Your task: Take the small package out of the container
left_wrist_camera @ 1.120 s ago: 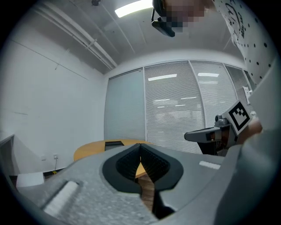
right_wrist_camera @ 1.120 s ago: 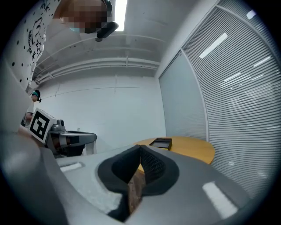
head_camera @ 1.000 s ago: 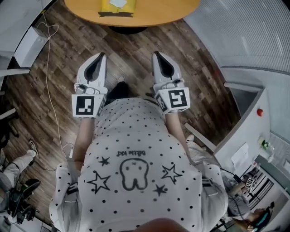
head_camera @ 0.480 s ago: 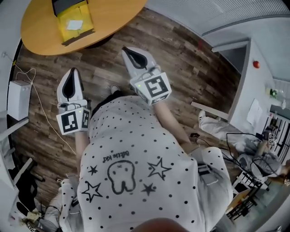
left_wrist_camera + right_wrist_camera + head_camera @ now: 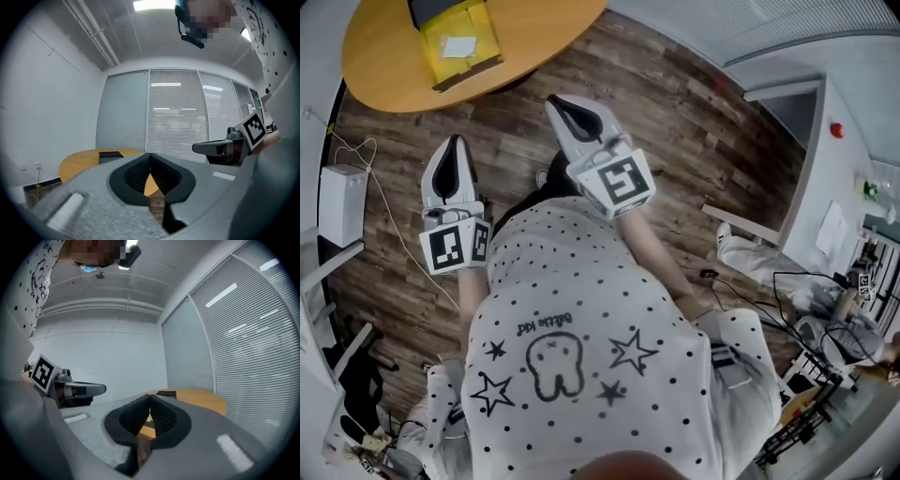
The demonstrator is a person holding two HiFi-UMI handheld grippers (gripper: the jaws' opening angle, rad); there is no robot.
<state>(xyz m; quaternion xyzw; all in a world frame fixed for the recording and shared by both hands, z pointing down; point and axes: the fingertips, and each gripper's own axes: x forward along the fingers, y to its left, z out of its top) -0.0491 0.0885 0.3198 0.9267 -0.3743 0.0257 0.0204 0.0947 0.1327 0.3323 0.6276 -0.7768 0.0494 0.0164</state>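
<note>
Place: small package (image 5: 457, 46), white, lay flat in the yellow container (image 5: 484, 30) on the round worktop (image 5: 546, 26).
Direction: container was straight ahead of the left gripper (image 5: 451, 142), and ahead and leftward of the right gripper (image 5: 555, 101) (its tip was closer to the worktop rim).
Long axis: roughly away from the person.
Jaws: both pairs were together, nothing between them.
Hidden: container's far end was cut by the picture edge; package could not be made out in either gripper view.
</note>
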